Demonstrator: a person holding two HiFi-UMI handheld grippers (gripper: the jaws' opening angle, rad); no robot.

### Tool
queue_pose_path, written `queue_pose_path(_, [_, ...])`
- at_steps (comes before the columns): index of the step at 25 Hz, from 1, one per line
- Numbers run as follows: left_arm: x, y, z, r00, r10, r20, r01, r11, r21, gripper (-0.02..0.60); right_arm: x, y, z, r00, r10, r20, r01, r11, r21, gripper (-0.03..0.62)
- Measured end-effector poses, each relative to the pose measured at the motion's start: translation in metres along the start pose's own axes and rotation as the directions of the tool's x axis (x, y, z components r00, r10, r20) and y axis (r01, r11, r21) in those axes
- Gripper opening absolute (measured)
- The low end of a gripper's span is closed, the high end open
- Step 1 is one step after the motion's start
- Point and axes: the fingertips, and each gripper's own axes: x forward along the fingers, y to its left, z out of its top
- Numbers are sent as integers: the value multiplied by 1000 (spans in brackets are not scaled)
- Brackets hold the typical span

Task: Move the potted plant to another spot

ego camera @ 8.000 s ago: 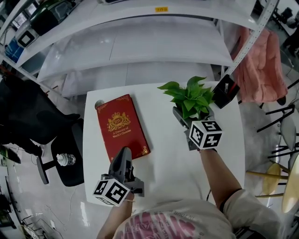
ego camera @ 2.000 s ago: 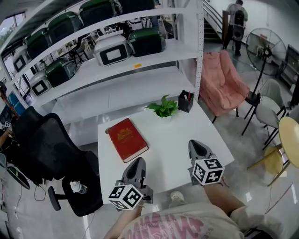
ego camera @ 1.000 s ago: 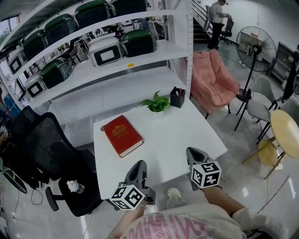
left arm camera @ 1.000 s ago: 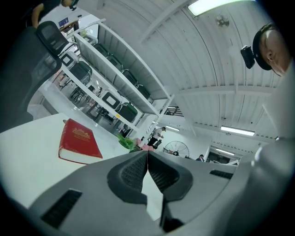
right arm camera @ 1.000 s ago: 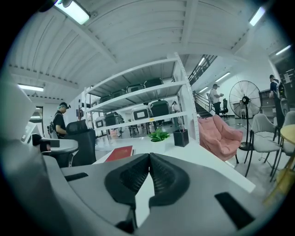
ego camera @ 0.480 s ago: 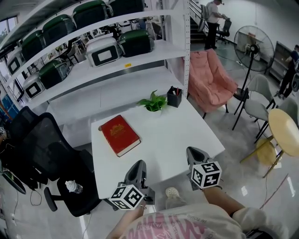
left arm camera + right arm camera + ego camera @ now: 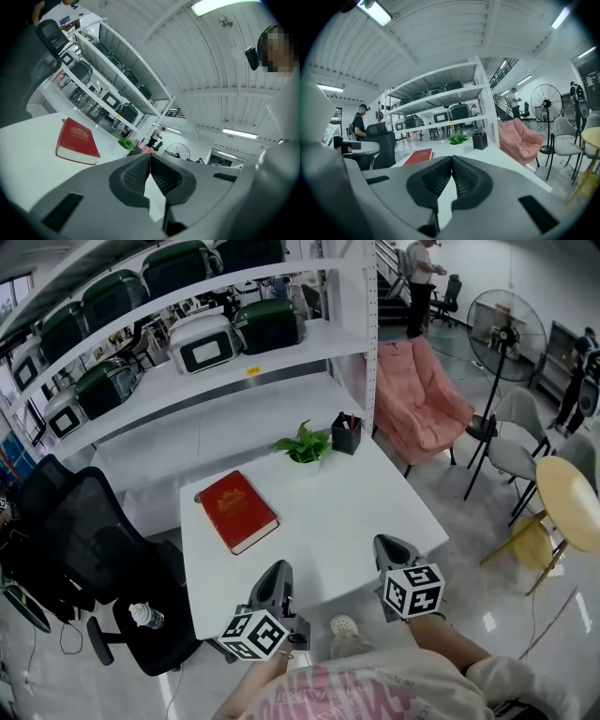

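**Plant set down, both claws drawn back from the bench**

I am recording the potted plant (image 7: 302, 443) as standing upright at the far edge of the bench (image 7: 337, 512), toward its far right corner, just beside the black pen holder (image 7: 346, 435). Some seconds ago the right claw (image 7: 386, 547) was working right against the plant near that same corner. It is now hanging off the near edge, well apart from the plant, with its jaws pressed together on nothing. The left claw (image 7: 278, 570) is likewise sitting at the near edge, its jaws meeting with nothing between them. Over the last two seconds the head view has been pulling away from the bench while the plant is keeping its place. I am judging the move as finished and the plant as released.

Around it, I am noting a red book (image 7: 236, 512) lying flat toward the left edge, clear of the plant. The black office chair (image 7: 84, 540) is standing off the left side, white shelving (image 7: 216, 381) is running behind the far edge, and a pink armchair (image 7: 422, 395) is sitting off the right side. Nothing is lying between the claws and the plant; only the pen holder is crowding it.
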Motion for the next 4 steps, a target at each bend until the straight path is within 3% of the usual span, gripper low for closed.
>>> queue_pose_path(4, [-1, -3, 1, 1000, -5, -1, 5, 1000, 2, 25, -5, -1, -1, 1000, -7, -3, 7, 1000, 0, 12])
